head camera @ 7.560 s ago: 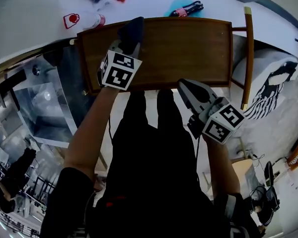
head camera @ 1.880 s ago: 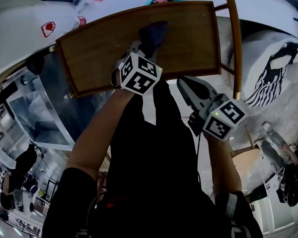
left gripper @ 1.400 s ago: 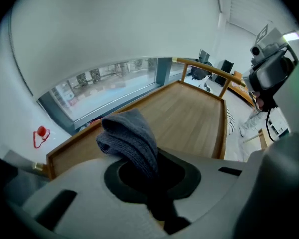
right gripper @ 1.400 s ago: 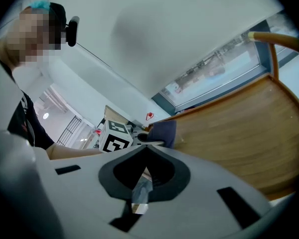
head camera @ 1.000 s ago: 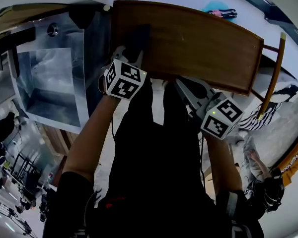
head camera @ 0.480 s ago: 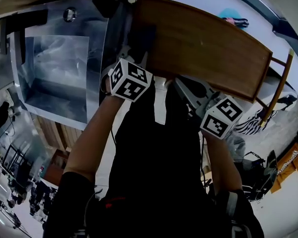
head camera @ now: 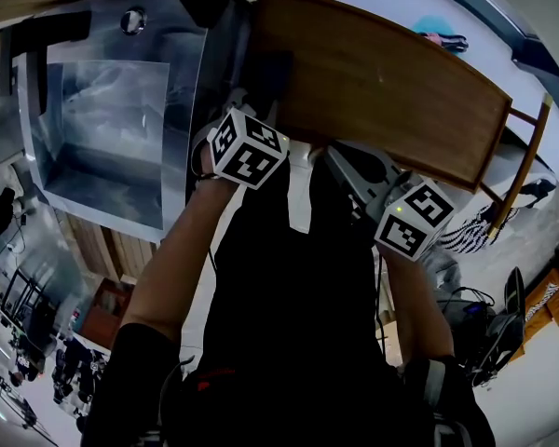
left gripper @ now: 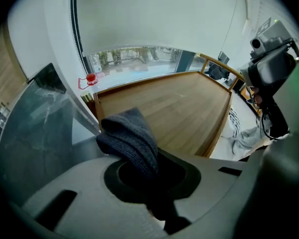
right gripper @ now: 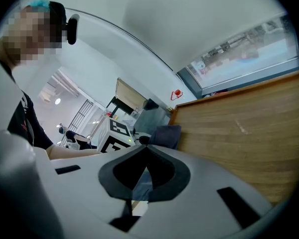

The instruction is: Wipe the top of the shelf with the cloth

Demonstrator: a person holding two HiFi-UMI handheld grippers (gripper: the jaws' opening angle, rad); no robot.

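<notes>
The brown wooden shelf top runs across the head view in front of me. A dark grey knitted cloth lies on its left end, and my left gripper is shut on it. In the left gripper view the cloth bulges up out of the jaws, with the shelf top stretching away behind it. My right gripper hovers at the shelf's near edge, shut and holding nothing. The right gripper view shows the shelf top, the cloth and the left gripper's marker cube at the far end.
A steel sink unit stands right against the shelf's left end. A wooden rail rises at the shelf's right end. Beyond the shelf, a teal item with a black cable lies on a white surface. A red object sits past the far left corner.
Since about two seconds ago the left gripper has dragged the cloth from the shelf's middle to its left end. In the last half second it barely moved. The right gripper stayed put.
</notes>
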